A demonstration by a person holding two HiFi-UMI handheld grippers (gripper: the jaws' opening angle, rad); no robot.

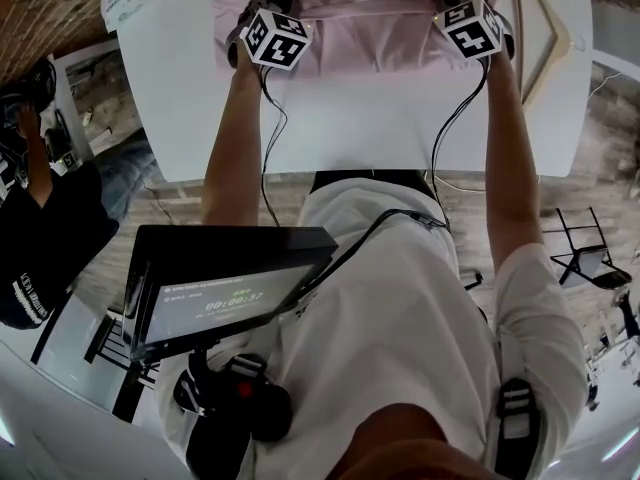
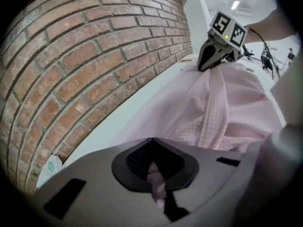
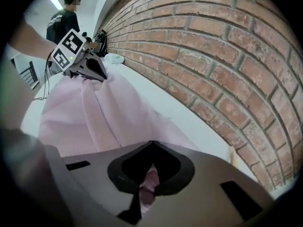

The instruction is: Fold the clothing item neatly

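Pink waffle-weave cloth made up the garment [image 1: 370, 13], which lay bunched along the far edge of the smooth white bench [image 1: 380, 118], close under a rough red brick wall [image 2: 85, 56] with pale mortar lines.

I had the left gripper [image 2: 158, 193] at the garment's left end. Its fingers were pressed together on a small fold of the pink cloth, which showed as a crumpled tuft in the dark, rounded opening of the grey housing. The right gripper [image 3: 147, 190] sat at the opposite end, and its fingers likewise pinched a tuft of the same fabric.

Between the two, the cloth ran as a loose ridge with long soft folds and a flat, raised band along its length. The rest draped down onto the bench, and the fine grid of the weave was plain where it lay nearest the cameras.

From the head view, a flat black screen [image 1: 225, 288] with a glossy face hung below the near edge of the bench. A person in a dark top [image 3: 64, 20] stood well back, past the bench's far end.
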